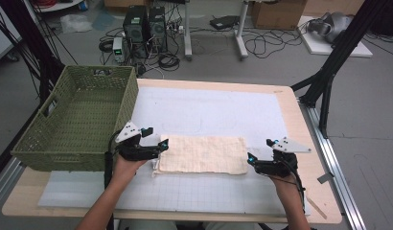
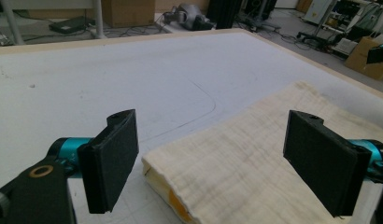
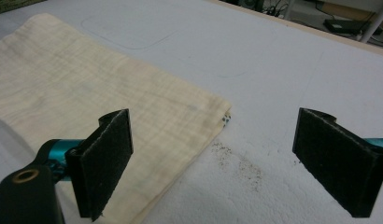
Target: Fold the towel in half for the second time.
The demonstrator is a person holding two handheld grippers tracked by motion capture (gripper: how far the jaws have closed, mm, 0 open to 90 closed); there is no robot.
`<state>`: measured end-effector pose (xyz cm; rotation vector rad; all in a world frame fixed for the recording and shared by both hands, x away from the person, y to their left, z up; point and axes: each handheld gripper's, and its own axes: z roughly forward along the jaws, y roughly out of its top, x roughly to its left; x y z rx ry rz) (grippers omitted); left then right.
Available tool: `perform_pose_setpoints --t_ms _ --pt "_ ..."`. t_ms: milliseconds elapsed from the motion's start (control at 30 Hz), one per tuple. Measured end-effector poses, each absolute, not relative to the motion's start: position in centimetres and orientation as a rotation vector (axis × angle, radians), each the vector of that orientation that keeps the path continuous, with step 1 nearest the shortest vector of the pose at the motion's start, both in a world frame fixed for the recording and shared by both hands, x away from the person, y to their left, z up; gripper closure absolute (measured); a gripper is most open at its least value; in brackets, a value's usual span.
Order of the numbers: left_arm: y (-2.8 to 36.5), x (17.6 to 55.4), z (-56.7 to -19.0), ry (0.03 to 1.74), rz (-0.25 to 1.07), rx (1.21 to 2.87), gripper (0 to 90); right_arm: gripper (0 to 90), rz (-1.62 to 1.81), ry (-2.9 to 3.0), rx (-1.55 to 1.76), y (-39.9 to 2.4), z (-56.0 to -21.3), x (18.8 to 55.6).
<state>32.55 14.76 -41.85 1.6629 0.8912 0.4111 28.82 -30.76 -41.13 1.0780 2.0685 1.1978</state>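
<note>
Left gripper view crops the folded cloth (image 2: 255,158) at bottom.

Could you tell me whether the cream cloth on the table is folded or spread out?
Folded: the cloth shows stacked layers at its near corner.

A light wooden table (image 1: 307,143) carries a white gridded mat (image 1: 209,112); on it lie a folded cream cloth (image 1: 204,154) and, far left, a green woven basket (image 1: 77,120).
</note>
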Motion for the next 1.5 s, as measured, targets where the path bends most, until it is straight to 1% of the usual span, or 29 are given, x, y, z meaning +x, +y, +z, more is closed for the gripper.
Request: perform_pose_setpoints --t_ms 100,233,633,733,800,867,1133,1233,1367,1500 --pt "15.0 32.6 -41.8 0.894 0.408 1.656 18.6 11.4 1.200 2.069 1.083 -30.7 -41.1 28.8" --pt "15.1 32.8 -41.9 0.908 0.365 1.652 18.6 11.4 1.205 2.068 1.085 -30.7 -41.2 28.8" --pt "15.0 33.0 -41.9 0.919 0.391 1.679 21.0 11.5 1.213 2.075 1.068 -30.5 -41.1 28.6" --pt "15.1 33.2 -42.0 0.935 0.386 1.682 23.9 11.5 1.212 2.081 1.065 -30.6 -41.2 28.7" --pt "15.1 33.4 -41.9 0.942 0.397 1.714 25.7 11.5 1.213 2.080 1.070 -30.6 -41.2 28.7" --pt "15.1 33.5 -41.7 0.940 0.408 1.697 28.4 11.5 1.205 2.083 1.069 -30.7 -41.3 28.8" --pt "14.2 35.1 -41.3 0.931 0.371 1.727 29.1 11.5 1.214 2.078 1.082 -30.9 -41.3 28.7" --pt "13.8 35.9 -41.3 0.946 0.371 1.729 27.3 11.5 1.210 2.078 1.083 -30.9 -41.4 28.7" --pt "13.3 36.7 -42.0 0.949 0.370 1.749 25.9 11.5 1.208 2.079 1.091 -30.9 -41.4 28.7" --pt "12.9 37.5 -43.1 0.990 0.380 1.798 27.8 11.5 1.205 2.080 1.096 -30.9 -41.5 28.7"
